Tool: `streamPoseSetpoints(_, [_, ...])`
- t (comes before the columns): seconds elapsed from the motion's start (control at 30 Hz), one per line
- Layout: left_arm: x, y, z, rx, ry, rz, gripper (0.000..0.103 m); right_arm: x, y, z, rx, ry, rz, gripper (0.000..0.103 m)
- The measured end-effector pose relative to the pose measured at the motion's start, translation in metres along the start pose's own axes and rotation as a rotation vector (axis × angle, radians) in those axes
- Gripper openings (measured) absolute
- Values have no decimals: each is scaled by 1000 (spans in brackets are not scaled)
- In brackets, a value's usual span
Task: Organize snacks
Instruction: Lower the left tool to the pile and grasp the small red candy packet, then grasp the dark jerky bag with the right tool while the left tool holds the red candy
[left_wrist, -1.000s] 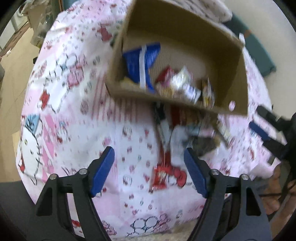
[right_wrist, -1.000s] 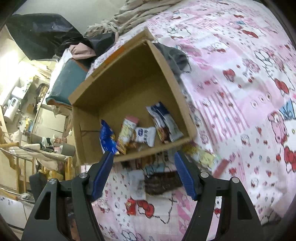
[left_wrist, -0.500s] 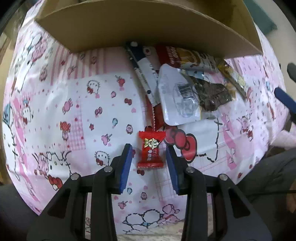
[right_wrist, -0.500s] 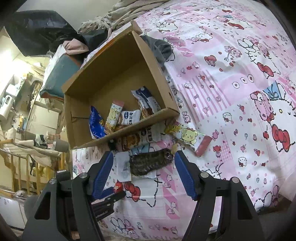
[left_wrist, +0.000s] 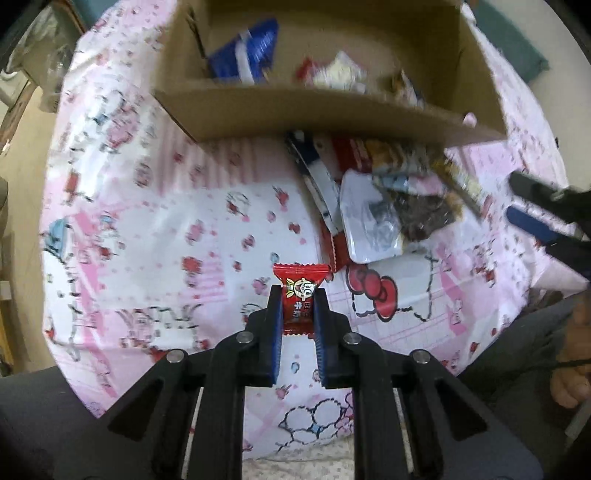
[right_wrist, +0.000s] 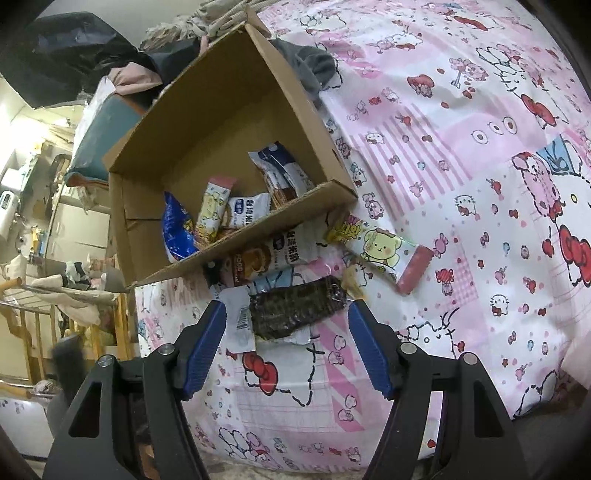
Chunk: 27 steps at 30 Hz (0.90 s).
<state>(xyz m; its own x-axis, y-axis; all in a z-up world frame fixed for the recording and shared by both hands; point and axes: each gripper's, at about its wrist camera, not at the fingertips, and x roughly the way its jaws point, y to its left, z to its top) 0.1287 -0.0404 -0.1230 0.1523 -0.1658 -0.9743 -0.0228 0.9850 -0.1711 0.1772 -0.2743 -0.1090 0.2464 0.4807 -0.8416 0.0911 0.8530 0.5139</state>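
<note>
My left gripper (left_wrist: 298, 295) is shut on a small red candy packet (left_wrist: 300, 291) and holds it above the pink bedsheet, short of the cardboard box (left_wrist: 295, 110). The box holds several snack packets, among them a blue one (left_wrist: 247, 51). A pile of loose snacks (left_wrist: 384, 206) lies on the sheet in front of the box. My right gripper (right_wrist: 286, 314) is open and hovers over a dark snack packet (right_wrist: 295, 314) in that pile. A yellow cartoon-dog packet (right_wrist: 384, 247) lies to its right. The box also shows in the right wrist view (right_wrist: 229, 122).
The pink cartoon-print sheet (right_wrist: 461, 166) covers the bed. Clothes and a grey cloth (right_wrist: 314, 66) lie behind the box. A wooden rack and clutter (right_wrist: 44, 295) stand left of the bed. The right gripper's fingers (left_wrist: 532, 221) show at the left wrist view's right edge.
My left gripper closed on the red candy packet and lifted it back from the sheet. My right gripper came lower over the dark packet, still open.
</note>
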Motion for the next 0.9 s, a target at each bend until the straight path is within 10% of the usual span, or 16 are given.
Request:
streamPoseSetpoints(0.43, [-40,42,1,-92,-77,-64,12,68,-20,7,15,193,-240,54])
streamPoseSetpoints(0.6, [-37,34,1,-81,-83,-76,12,69,-17,9,9,179,-192,4])
streamPoseSetpoints(0.9, [-47,41,3,-115,-117,-89,12,46,12,-35,-47,218,-117,0])
